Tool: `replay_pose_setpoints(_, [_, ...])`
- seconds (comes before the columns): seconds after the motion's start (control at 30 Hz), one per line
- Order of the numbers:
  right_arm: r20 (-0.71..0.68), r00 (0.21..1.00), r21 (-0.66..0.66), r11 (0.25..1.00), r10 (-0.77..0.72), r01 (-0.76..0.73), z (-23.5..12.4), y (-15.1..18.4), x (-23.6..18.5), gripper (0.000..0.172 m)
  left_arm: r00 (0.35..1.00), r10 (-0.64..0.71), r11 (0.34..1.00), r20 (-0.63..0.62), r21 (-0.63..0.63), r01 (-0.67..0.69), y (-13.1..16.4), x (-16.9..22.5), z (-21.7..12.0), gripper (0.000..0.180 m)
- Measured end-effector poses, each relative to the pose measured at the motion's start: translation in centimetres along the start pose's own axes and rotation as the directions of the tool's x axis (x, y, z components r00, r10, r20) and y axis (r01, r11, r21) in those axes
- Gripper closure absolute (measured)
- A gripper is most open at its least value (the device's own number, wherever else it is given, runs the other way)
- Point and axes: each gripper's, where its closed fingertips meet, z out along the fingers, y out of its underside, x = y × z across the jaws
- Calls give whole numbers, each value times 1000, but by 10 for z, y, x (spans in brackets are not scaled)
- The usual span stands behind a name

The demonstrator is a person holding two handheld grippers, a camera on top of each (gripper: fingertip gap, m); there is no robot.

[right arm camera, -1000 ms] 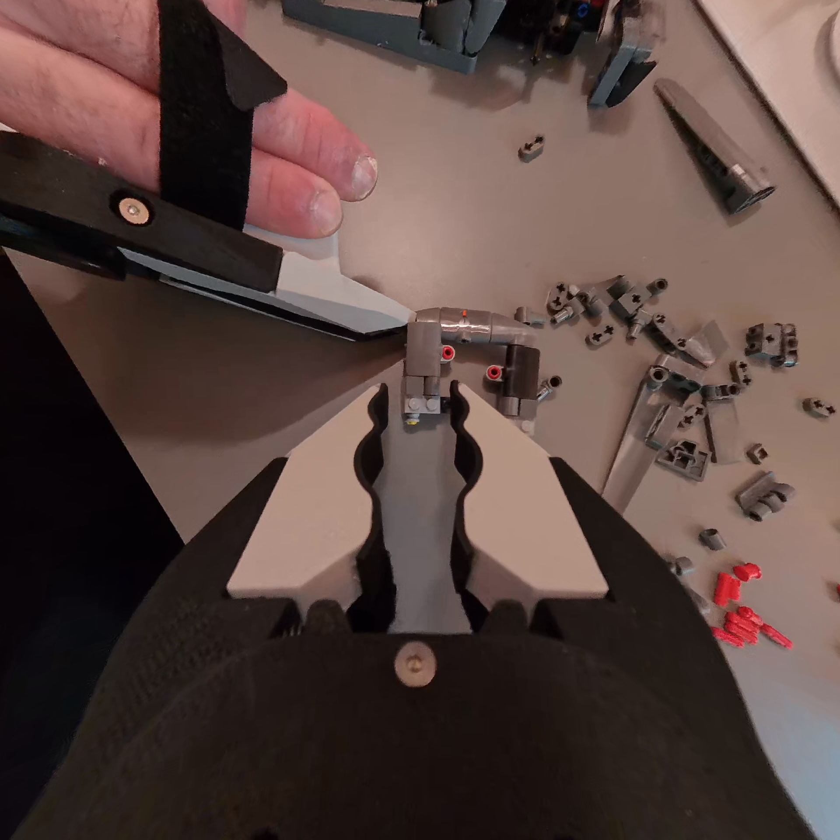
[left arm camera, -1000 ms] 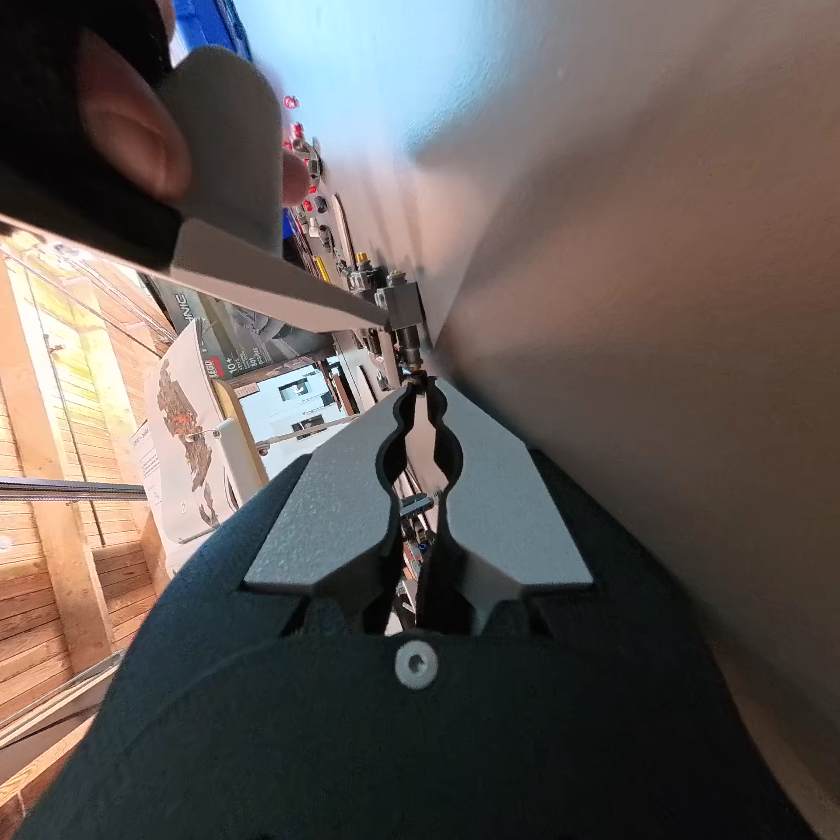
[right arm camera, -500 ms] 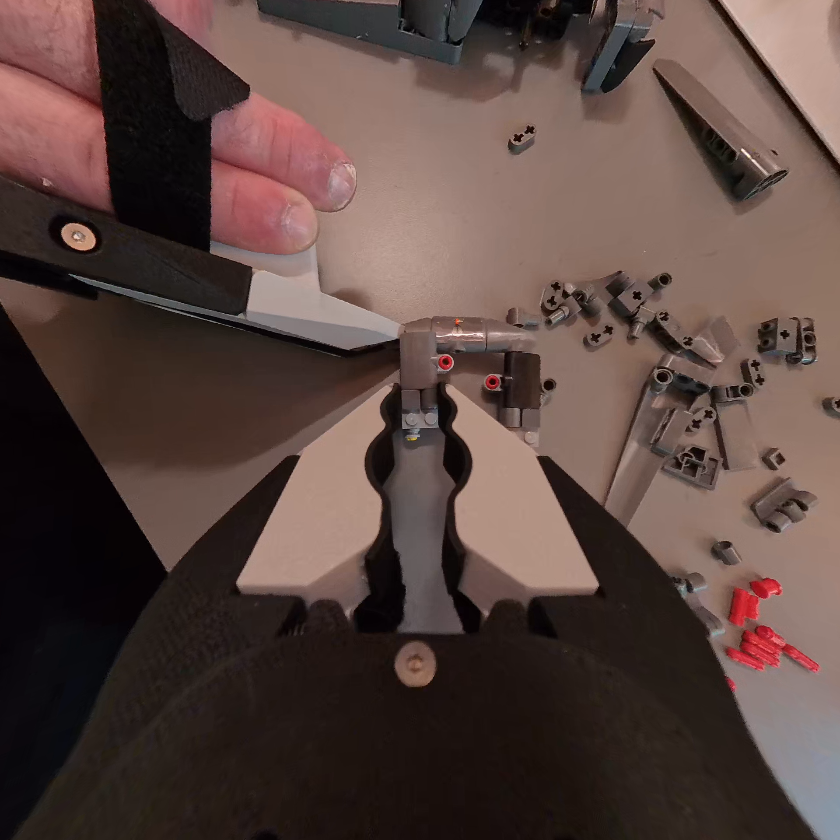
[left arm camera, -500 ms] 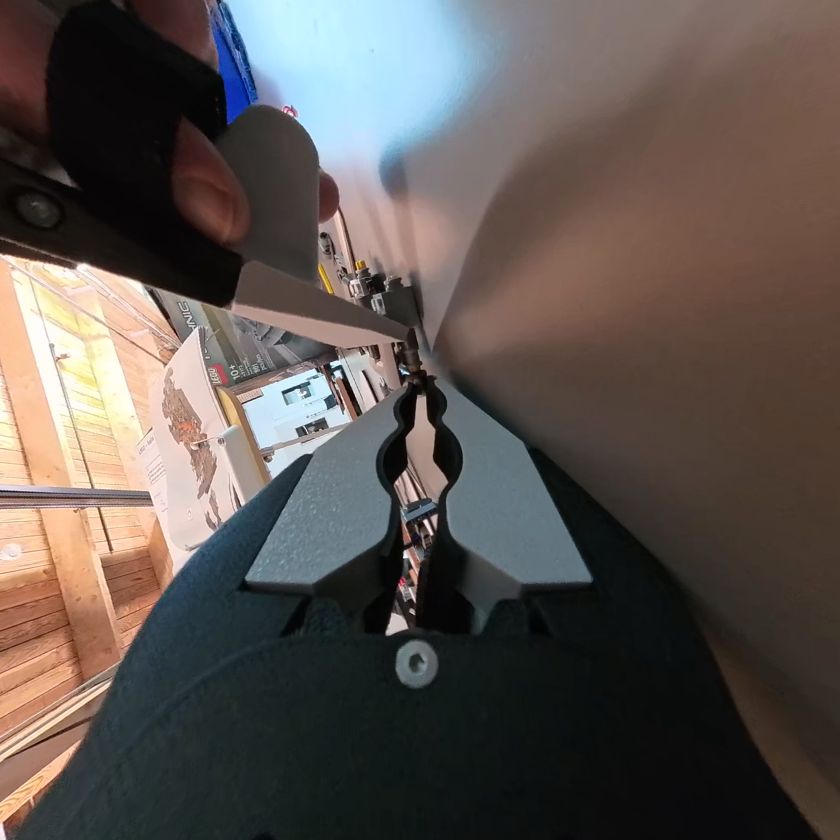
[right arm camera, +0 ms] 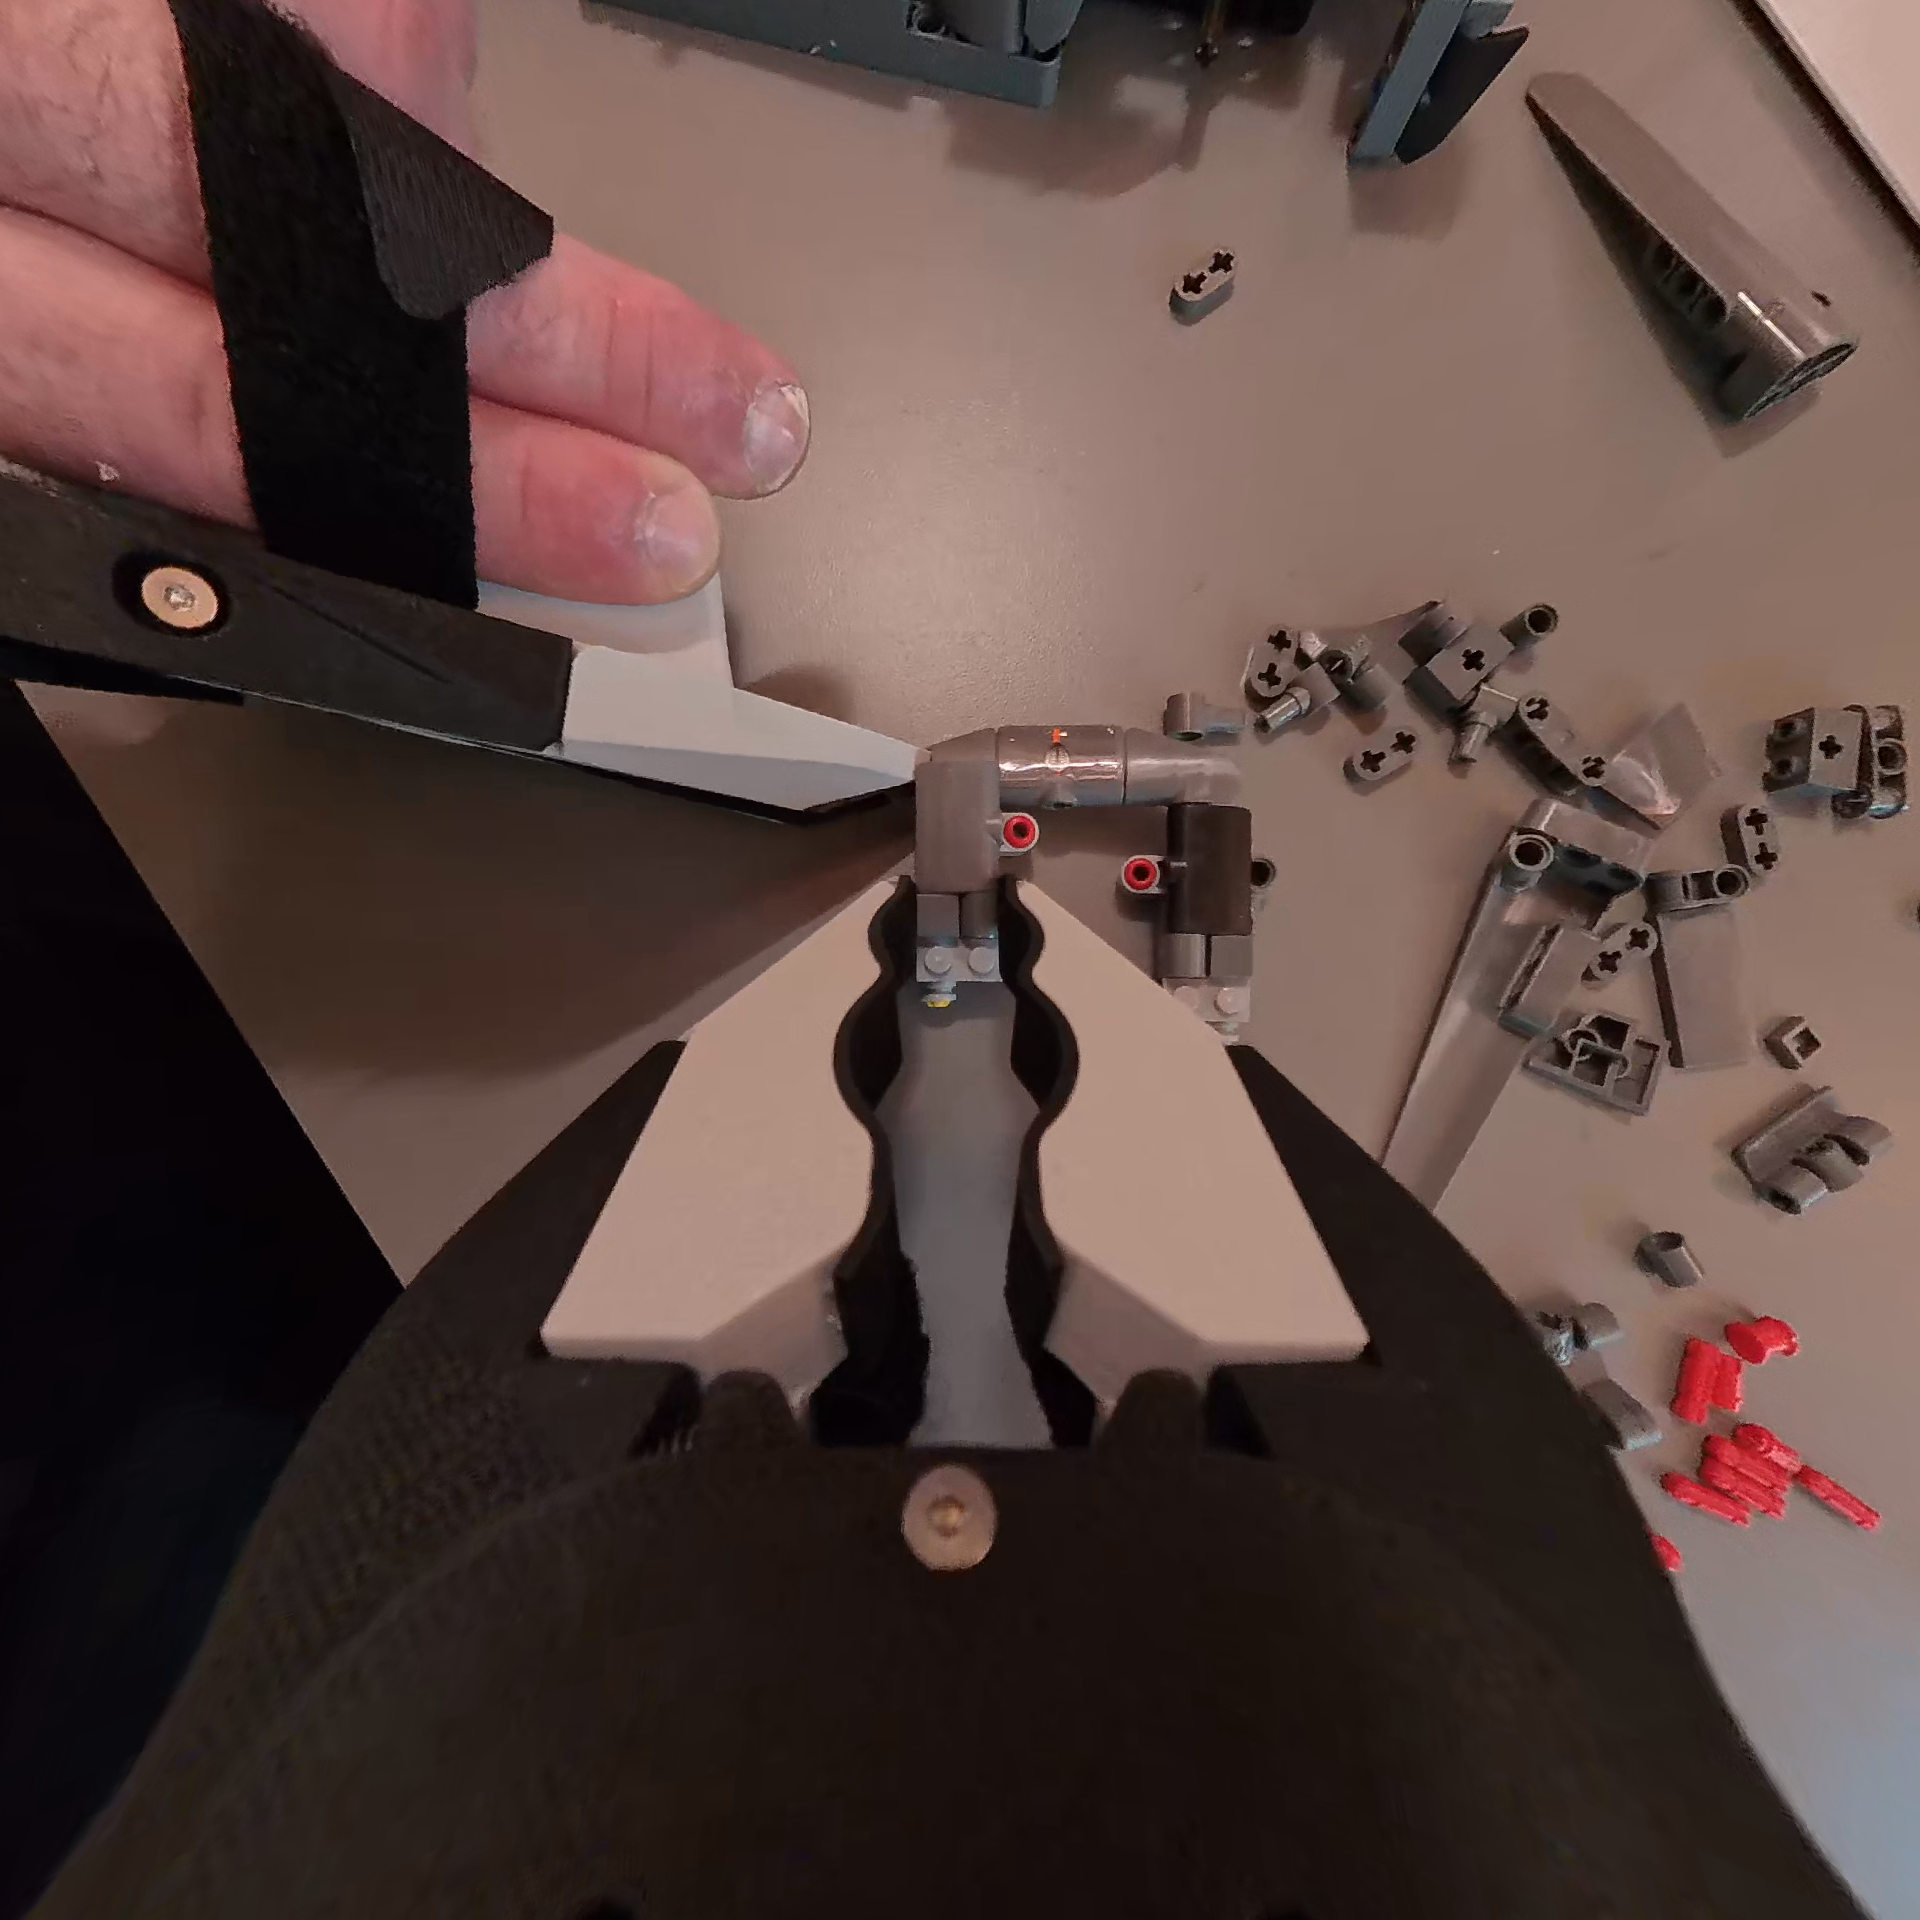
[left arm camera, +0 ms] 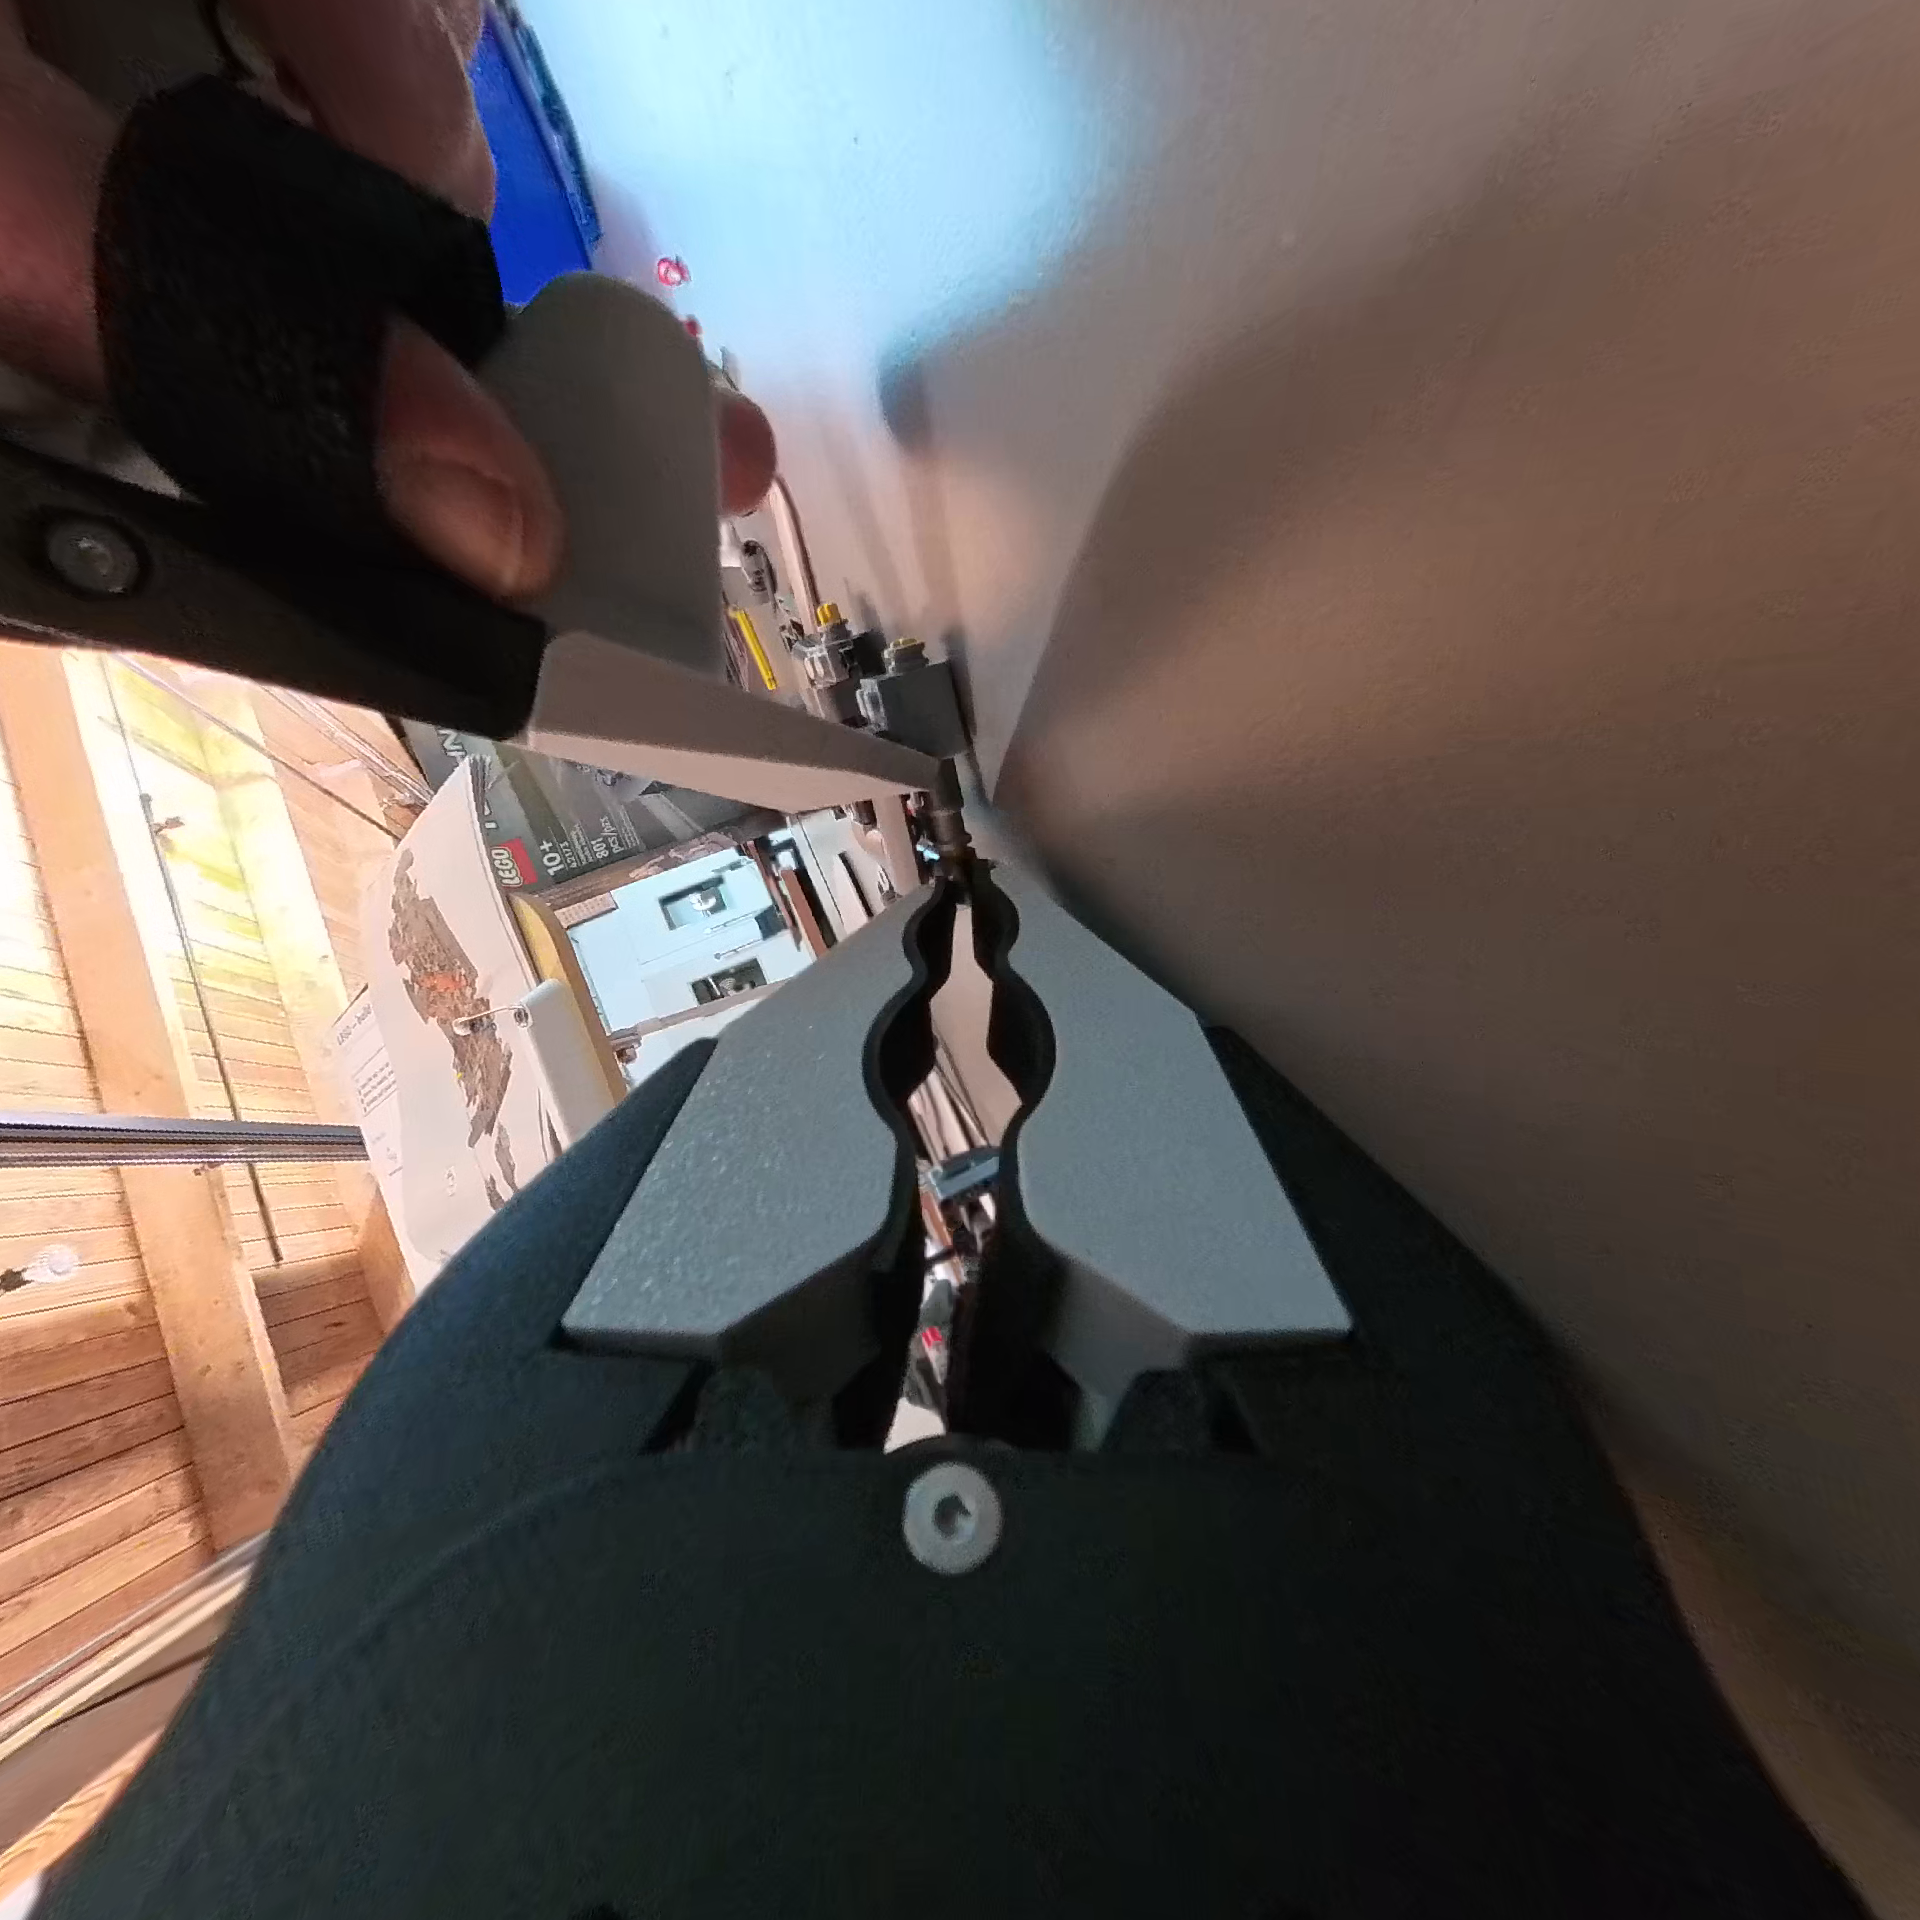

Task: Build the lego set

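On the grey counter [right arm camera: 935, 364] sits a grey brick assembly [right arm camera: 1081, 821]. Its near-left leg lies clamped in the right hand-held gripper [right arm camera: 958, 914]. From the left, the left hand-held gripper [right arm camera: 894, 774], fingertips together, touches the assembly's far-left corner. Loose grey pieces [right arm camera: 1558, 831] lie right. Holding the leg steady seems wise.

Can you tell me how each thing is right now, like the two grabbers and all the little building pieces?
Right gripper: closed on one leg of the grey assembly.
Left gripper: shut, tips at the assembly's corner.
Grey assembly: U-shaped, lying on the table.
Loose grey pieces: scattered on the table.
Red pins: in a small pile.
Long grey cone piece: lying on its side.
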Motion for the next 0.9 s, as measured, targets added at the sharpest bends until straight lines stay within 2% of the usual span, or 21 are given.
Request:
replay_pose_setpoints(0.53, [64, 991, -62, 991, -115, 119, 3, -1, 4, 159, 999, 44, 999, -22, 23, -44, -1, 1, 2, 180])
replay_pose_setpoints(0.73, [71, 991, -45, 992, -112, 115, 2, -1, 4, 159, 1000, -25, 998, -4, 50, 25, 1, 1, 1, 178])
replay_pose_setpoints(0.9, [81, 991, -29, 994, -104, 107, 2, -1, 4, 159, 995, -98, 993, 4, 63, 97, 6, 0, -10, 169])
